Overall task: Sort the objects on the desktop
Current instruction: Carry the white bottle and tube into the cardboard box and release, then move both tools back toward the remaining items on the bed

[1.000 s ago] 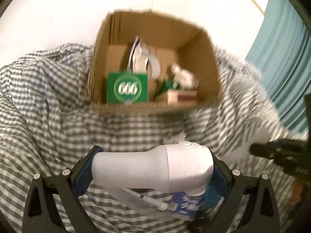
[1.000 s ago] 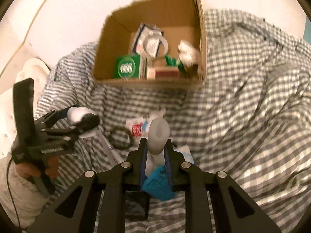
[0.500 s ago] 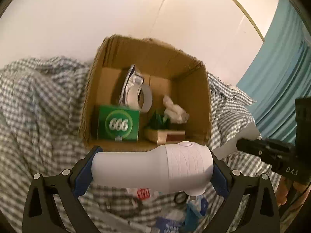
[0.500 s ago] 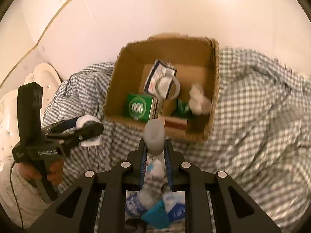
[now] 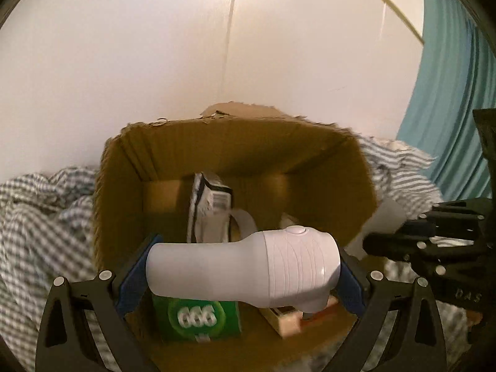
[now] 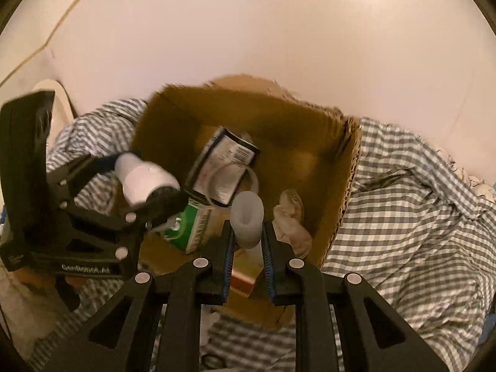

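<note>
From the left wrist we see our left gripper (image 5: 241,274) clamping a white device (image 5: 241,271) crosswise, directly over the cardboard box (image 5: 341,167) holding a green carton (image 5: 198,316). From the right wrist, our right gripper (image 6: 247,241) pinches a grey-capped tube (image 6: 247,217) upright above the same box, beside crumpled tissue (image 6: 291,217).

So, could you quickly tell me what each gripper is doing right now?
Left gripper: closed on the white handheld device, above the cardboard box.
Right gripper: closed on a grey-white tube.
</note>
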